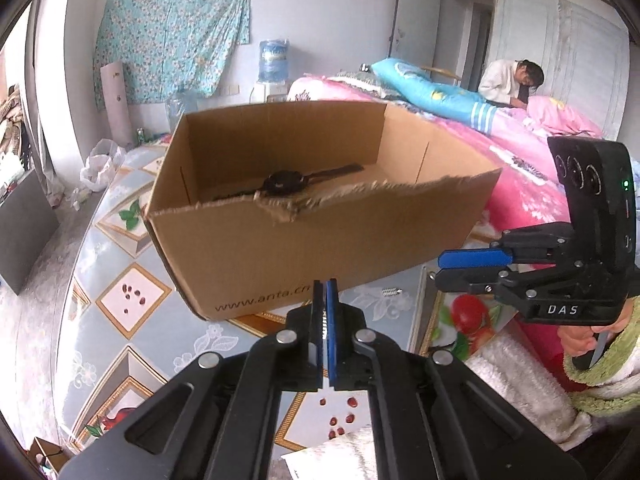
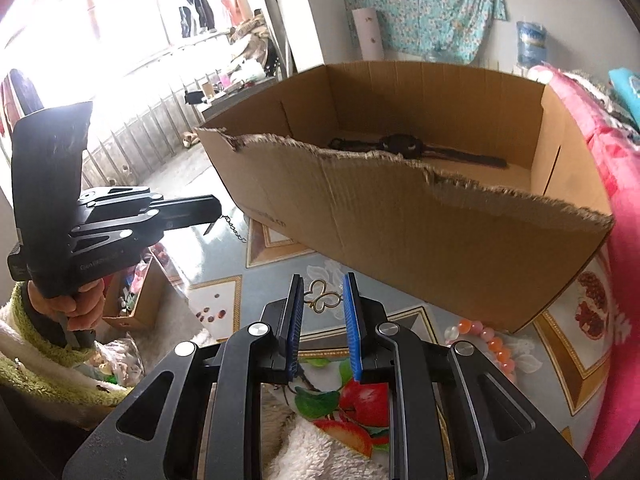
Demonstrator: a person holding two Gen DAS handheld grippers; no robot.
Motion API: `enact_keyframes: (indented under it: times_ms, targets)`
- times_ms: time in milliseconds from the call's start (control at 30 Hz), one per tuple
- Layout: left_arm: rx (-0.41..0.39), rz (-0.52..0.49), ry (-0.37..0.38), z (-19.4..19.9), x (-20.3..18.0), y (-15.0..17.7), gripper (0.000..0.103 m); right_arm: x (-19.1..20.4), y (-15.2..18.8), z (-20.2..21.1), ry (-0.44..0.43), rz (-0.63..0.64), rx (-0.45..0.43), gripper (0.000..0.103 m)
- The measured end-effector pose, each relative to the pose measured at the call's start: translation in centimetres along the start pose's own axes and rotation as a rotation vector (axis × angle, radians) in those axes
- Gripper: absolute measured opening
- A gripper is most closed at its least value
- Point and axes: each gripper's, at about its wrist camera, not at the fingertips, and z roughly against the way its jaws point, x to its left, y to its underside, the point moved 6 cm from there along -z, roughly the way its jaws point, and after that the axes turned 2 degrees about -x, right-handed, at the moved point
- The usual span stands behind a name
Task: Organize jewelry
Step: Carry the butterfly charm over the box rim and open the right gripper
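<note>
Right gripper: partly closed, pads pinching a small gold butterfly-shaped charm by its two side edges, held above the desk. Thin wire outline, light, stiff but likely bendable; probably slippery between flat pads, so best held across the wing loops, not the tip. Any chain attached to it: cannot tell.

Left gripper: shut tight, pads together; in the right wrist view a fine chain hanging from its tip, so pinched on that. Limp, light, prone to swing and snag; grip near one end looks workable, could slip out if loosened.

Just beyond both: open cardboard box with a ragged torn front edge, sitting on the patterned desk. Inside on the bottom, a dark wristwatch lying flat, strap stretched out. Torn rim could catch the chain on the way in.

Still on the desk: pink and orange bead bracelet near the box's front corner, beads round, smooth, likely to roll; take across the string between beads. Small silvery piece beside the box, too small to identify.

Judgement: charm and chain both due for the box next.
</note>
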Motion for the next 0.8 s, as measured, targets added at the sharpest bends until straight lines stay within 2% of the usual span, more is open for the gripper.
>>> enact_keyframes:
  times_ms: [300, 533, 667, 800]
  targets:
    - [-0.073, -0.024, 0.039, 3.3, -1.5, -2.8, 0.001, 1.0, -2.0, 3.1, -0.014, 0.041, -0.088, 0.018]
    - [-0.133, -0.044, 0.112, 4.9, -2.7, -7.8, 0.001, 0.2, -6.7, 5.4, -0.020, 0.088, -0.155, 0.018]
    - [-0.081, -0.008, 0.170, 2.4, -2.1, -10.9, 0.001, -2.5, -9.7, 4.6, -0.030, 0.048, -0.111, 0.018]
    - [0.054, 0.044, 0.224, -2.3, -1.5, -12.4, 0.001, -5.0, -11.5, 1.9, -0.011, 0.009, 0.006, 0.018]
